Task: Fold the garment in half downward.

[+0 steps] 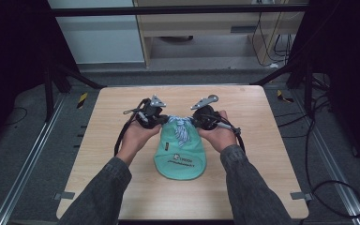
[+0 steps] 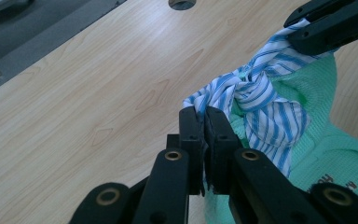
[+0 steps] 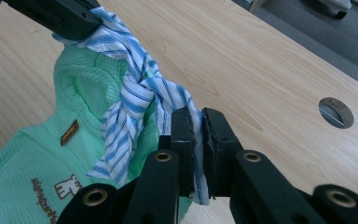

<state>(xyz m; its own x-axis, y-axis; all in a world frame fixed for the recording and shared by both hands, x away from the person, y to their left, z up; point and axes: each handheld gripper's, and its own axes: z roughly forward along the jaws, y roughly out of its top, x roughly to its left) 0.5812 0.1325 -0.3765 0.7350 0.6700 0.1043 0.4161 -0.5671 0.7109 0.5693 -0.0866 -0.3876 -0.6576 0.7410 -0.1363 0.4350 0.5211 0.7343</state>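
Wooden table (image 1: 122,140) carrying a green garment (image 1: 180,157); left tongs (image 1: 161,119) and right tongs (image 1: 194,118) each clenching an end of its knotted striped tie (image 1: 182,129), nothing blocking.

A light wood-grain tabletop (image 1: 122,122) carries the things. On it, near the middle, lies a small mint-green garment (image 1: 180,161) with a printed logo on its near part and a blue-and-white striped tie (image 1: 181,129) knotted at its far end. A round cable hole (image 3: 336,112) is cut into the tabletop near one edge.
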